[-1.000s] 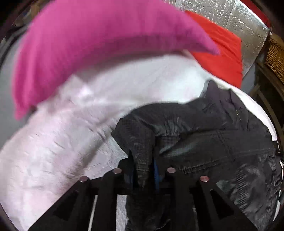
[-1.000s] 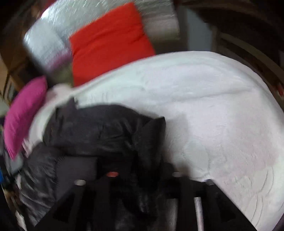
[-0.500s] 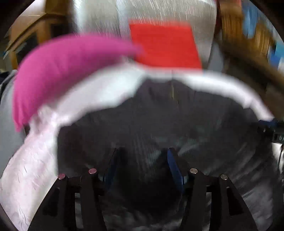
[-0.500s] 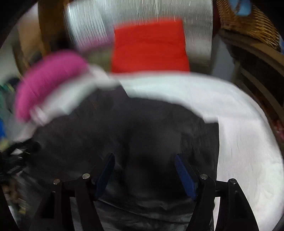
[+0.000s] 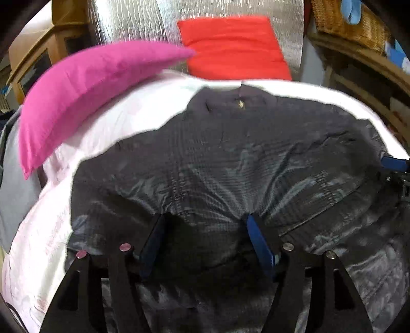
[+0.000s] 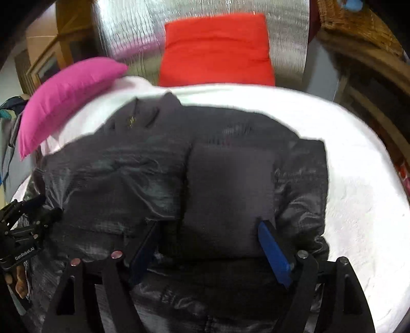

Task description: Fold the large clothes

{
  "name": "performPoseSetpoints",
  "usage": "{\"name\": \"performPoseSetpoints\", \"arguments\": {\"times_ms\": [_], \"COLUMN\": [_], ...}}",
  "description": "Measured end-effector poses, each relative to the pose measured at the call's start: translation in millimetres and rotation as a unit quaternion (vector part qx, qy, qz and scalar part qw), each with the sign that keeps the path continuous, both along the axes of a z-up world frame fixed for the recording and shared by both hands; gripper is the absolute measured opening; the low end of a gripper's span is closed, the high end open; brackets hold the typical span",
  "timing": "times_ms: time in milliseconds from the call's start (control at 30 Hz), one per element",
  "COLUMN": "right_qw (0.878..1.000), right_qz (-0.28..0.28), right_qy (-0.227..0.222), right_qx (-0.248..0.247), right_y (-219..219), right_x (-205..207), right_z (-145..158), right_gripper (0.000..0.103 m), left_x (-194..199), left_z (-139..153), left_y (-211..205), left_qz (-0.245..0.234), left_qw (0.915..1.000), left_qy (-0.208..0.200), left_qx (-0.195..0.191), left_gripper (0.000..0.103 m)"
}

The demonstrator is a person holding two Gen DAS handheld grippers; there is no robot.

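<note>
- Across the centre of both frames: dark jacket, spread on the white bedcover, collar toward the top.
- Lower centre, left wrist view: left gripper, jaws apart and just opened, fabric lying loose between them, not pinched.
- Lower centre, right wrist view: right gripper, likewise wide and just opened.
- Step, as judged: a fold just released; the next move calls for fresh grips on an edge.
- Right view alone shows the folded-in panel; the left view alone shows the jacket's left edge.
- Upper frame: pink pillow, red cushion.

silver headboard, wooden cabinet, wicker basket
</note>
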State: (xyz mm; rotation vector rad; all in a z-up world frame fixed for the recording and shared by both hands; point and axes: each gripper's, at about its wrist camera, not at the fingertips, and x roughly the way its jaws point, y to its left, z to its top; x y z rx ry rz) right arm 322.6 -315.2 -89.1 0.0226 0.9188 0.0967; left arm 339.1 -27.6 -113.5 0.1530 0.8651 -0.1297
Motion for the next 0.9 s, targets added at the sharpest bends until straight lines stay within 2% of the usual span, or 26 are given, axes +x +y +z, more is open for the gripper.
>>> {"name": "performPoseSetpoints", "arguments": {"times_ms": [100, 167, 233, 300, 367, 400, 433, 467, 500, 567, 633, 667, 700, 800, 833, 900], "right_qw": [0.999, 0.998, 0.996, 0.996, 0.997, 0.999, 0.999, 0.999, 0.999, 0.999, 0.999, 0.999, 0.998, 0.998, 0.997, 0.998], "right_qz": [0.007, 0.013, 0.018, 0.022, 0.016, 0.002, -0.016, -0.020, -0.018, -0.001, 0.009, 0.019, 0.037, 0.059, 0.064, 0.063], "right_qy": [-0.030, -0.055, -0.064, -0.065, -0.048, -0.012, 0.033, 0.031, 0.016, -0.006, -0.037, -0.047, -0.046, 0.013, 0.022, 0.013], "right_qx": [0.019, 0.031, 0.053, 0.060, 0.057, 0.048, 0.038, 0.039, 0.034, 0.035, 0.023, 0.020, 0.011, -0.025, -0.028, -0.027], "right_y": [-7.5, -6.1, -2.3, 3.2, 7.3, 7.9, 4.9, 2.3, 4.3, 10.1, 16.4, 20.9, 28.0, 37.0, 35.4, 32.4], "right_x": [-6.8, -7.6, -1.7, 8.1, 26.4, 38.4, 50.0, 51.0, 47.8, 38.8, 28.1, 25.1, 24.0, 31.3, 31.4, 26.9], "right_z": [29.3, 47.4, 54.1, 50.3, 30.8, 11.5, -9.1, -12.9, -7.8, 7.4, 22.5, 26.4, 25.0, -8.4, -18.5, -18.5], "right_gripper": [0.081, 0.081, 0.081, 0.081, 0.082, 0.082, 0.081, 0.081, 0.081, 0.081, 0.081, 0.081, 0.081, 0.081, 0.082, 0.082], "left_x": [-7.1, -6.6, -3.5, 4.7, 19.1, 22.6, 22.6, 22.7, 21.9, 26.9, 36.7, 45.9, 62.5, 98.9, 103.0, 118.8], "left_z": [25.1, 39.5, 39.9, 23.1, -1.4, -13.4, -12.9, -8.4, -2.3, 19.2, 29.0, 28.3, 21.4, -7.4, -14.4, -22.4], "left_y": [22.1, 56.6, 91.5, 121.8, 125.7, 126.4, 127.2, 128.0, 130.0, 143.9, 166.9, 178.0, 190.6, 208.0, 209.7, 209.7], "left_qz": [-0.001, 0.042, 0.092, 0.131, 0.125, 0.122, 0.117, 0.115, 0.111, 0.096, 0.115, 0.123, 0.129, 0.137, 0.132, 0.124], "left_qw": [0.9991, 0.9964, 0.9906, 0.9840, 0.9844, 0.9856, 0.9862, 0.9863, 0.9860, 0.9836, 0.9791, 0.9757, 0.9704, 0.9598, 0.9589, 0.9595], "left_qy": [-0.031, -0.046, -0.044, -0.010, 0.047, 0.058, 0.051, 0.049, 0.044, 0.004, -0.013, -0.009, 0.014, 0.080, 0.093, 0.110], "left_qx": [-0.028, -0.058, -0.091, -0.120, -0.115, -0.102, -0.105, -0.108, -0.117, -0.152, -0.167, -0.181, -0.204, -0.231, -0.233, -0.228], "left_gripper": [0.068, 0.069, 0.069, 0.069, 0.069, 0.071, 0.071, 0.071, 0.071, 0.072, 0.074, 0.074, 0.074, 0.072, 0.070, 0.044]}}
